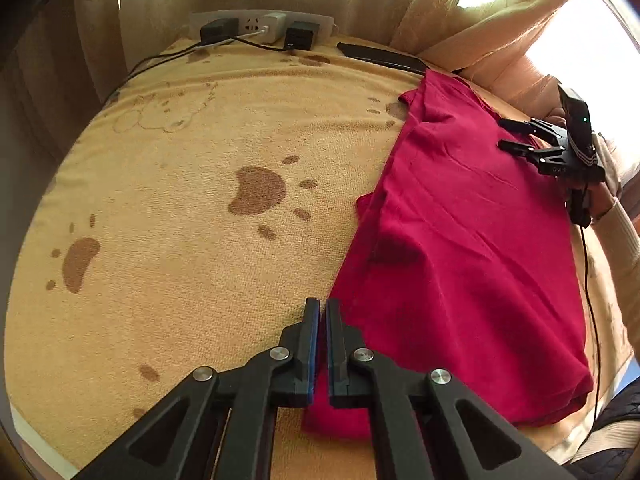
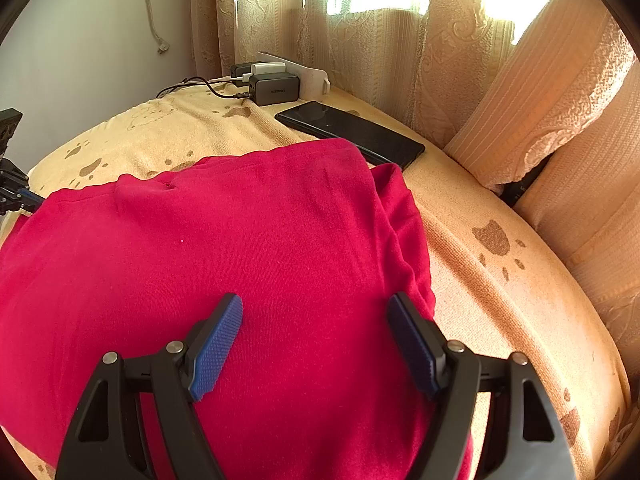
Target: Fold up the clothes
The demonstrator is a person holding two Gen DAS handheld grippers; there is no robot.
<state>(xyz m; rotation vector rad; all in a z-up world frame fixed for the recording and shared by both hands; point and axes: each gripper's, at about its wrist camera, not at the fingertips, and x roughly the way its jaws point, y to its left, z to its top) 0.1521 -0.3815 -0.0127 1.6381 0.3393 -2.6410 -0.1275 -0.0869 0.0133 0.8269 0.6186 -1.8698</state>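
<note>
A red garment (image 1: 460,240) lies folded on a yellow towel with brown paw prints (image 1: 200,200). In the left wrist view my left gripper (image 1: 322,304) is shut with nothing pinched, its tips over the towel at the garment's left edge. My right gripper (image 1: 501,134) hangs open over the garment's far right part, held by a hand in a pale sleeve. In the right wrist view the red garment (image 2: 260,240) fills the middle. The right gripper (image 2: 316,308) stands wide open just above it, blue pads (image 2: 218,344) apart and empty. The left gripper (image 2: 34,199) shows at the left edge.
A white power strip (image 1: 260,26) with black chargers and cables sits at the far edge. A black flat device (image 2: 352,132) lies just beyond the garment. Beige curtains (image 2: 360,40) and a cushion (image 2: 540,100) close off the back and right. A thin black cable (image 1: 590,300) trails down the right.
</note>
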